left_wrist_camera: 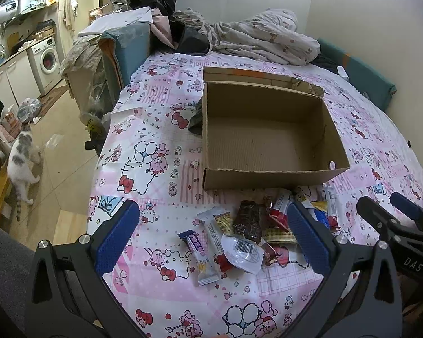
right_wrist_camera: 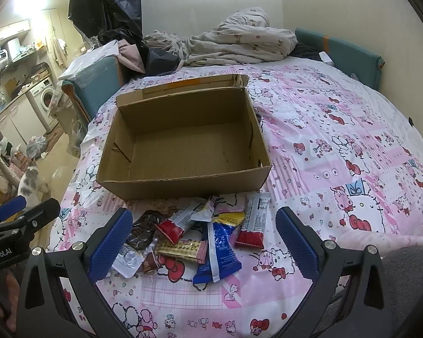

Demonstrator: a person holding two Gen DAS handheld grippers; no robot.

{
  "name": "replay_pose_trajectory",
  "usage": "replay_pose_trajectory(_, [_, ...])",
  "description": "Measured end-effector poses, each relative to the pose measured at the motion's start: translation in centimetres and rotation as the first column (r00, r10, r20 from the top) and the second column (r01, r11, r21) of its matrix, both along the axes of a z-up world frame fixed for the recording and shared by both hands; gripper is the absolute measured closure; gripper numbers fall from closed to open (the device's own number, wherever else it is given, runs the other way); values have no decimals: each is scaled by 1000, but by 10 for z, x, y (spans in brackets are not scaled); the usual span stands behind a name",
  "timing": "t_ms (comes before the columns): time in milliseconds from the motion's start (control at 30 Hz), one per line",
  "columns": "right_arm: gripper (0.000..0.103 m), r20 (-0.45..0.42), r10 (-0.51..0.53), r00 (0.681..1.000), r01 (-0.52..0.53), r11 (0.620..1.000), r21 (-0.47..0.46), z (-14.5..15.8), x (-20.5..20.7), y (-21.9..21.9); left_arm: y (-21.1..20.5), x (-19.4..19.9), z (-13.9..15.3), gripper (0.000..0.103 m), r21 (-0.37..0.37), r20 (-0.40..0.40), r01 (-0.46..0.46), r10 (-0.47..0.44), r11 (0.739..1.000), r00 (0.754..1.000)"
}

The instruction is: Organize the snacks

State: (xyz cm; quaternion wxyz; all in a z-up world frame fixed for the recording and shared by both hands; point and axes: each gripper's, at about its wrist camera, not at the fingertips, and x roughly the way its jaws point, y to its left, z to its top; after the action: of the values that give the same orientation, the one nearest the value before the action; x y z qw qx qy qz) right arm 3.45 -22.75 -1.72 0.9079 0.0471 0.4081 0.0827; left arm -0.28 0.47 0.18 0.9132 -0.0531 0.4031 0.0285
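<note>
Just beyond both open claws (right_wrist_camera: 203, 235), snacks (right_wrist_camera: 194, 239) lie loose.

Matt corrugated cardboard box (right_wrist_camera: 183, 152), glossy plastic snack wrappers (right_wrist_camera: 214, 242), printed cloth bedsheet (right_wrist_camera: 338, 152)

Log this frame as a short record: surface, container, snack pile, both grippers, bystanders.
surface: bed with pink cartoon-print sheet
container: open cardboard box, nothing inside
snack pile: loose wrapped snacks on the sheet in front of the box, none boxed yet; includes blue packet, dark brown packet, red-and-white bar
left gripper: jaws open, above the pile, holding nothing
right gripper: jaws open, above the pile, holding nothing
bystanders: cat on the floor beside the bed
</note>
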Motion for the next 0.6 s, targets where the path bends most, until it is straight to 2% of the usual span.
replay_pose_trajectory(600, [0,4,0,1000,0,1000,4,-1,-1,0,-1,0,0,0,3,1,-1,1,1000,1000])
